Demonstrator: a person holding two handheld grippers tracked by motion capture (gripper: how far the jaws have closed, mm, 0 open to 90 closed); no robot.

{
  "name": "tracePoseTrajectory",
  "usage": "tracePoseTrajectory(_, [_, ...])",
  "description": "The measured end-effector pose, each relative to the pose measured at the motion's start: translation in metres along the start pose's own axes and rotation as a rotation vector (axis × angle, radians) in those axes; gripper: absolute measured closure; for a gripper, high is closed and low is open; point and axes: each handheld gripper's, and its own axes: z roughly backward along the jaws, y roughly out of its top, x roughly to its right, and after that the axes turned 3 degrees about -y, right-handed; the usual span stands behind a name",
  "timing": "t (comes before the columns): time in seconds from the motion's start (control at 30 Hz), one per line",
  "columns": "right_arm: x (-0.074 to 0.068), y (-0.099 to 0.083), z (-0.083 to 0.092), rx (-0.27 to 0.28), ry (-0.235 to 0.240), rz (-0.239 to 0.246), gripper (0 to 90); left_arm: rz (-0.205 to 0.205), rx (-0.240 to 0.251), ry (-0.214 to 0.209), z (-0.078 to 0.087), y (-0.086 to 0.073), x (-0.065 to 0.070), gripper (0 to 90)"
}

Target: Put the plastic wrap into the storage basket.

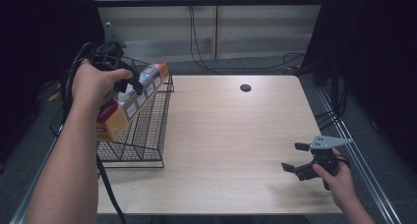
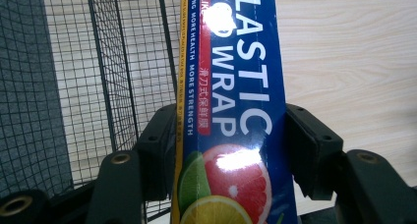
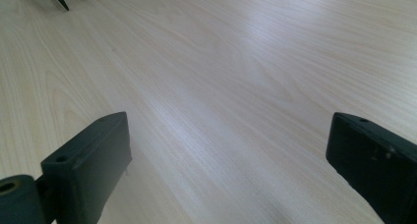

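The left gripper (image 1: 129,81) is positioned at the upper left of the table (image 1: 231,135), above the black wire basket (image 1: 147,135) that stands at the table's left edge. The person's left hand (image 1: 91,84) wraps the gripper body, and the cable trails down along the forearm. The jaws are clamped on a long plastic wrap box (image 1: 130,103); in the left gripper view (image 2: 231,140) both black pads press against the two long sides of the box (image 2: 236,86), whose blue face carries white lettering and a citrus picture. The box lies tilted, its lower end inside the basket and its upper end projecting above the basket rim toward the far side. The basket mesh (image 2: 113,76) appears just left of the box in that view.

A dark round hole (image 1: 245,88) sits in the tabletop near the far edge, centre.

The right gripper (image 1: 295,157) rests low over the table near its front right corner, held by the right hand (image 1: 337,177). Its jaws stand wide apart with bare wood (image 3: 221,86) between them.
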Motion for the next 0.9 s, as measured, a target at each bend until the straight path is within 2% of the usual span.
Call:
tracePoseTrajectory(0.43, [-0.001, 0.000, -0.002, -0.011, -0.005, 0.009, 3.0, 0.028, 0.008, 0.016, 0.006, -0.001, -0.014, 43.4])
tracePoseTrajectory(0.57, [-0.002, 0.000, -0.004, -0.015, -0.006, 0.014, 3.0, 0.024, 0.008, 0.024, 0.008, 0.000, -0.018, 43.4])
tracePoseTrajectory(0.9, [-0.002, 0.001, -0.005, -0.014, -0.008, 0.018, 3.0, 0.039, 0.018, 0.038, 0.011, 0.003, -0.022, 43.5])
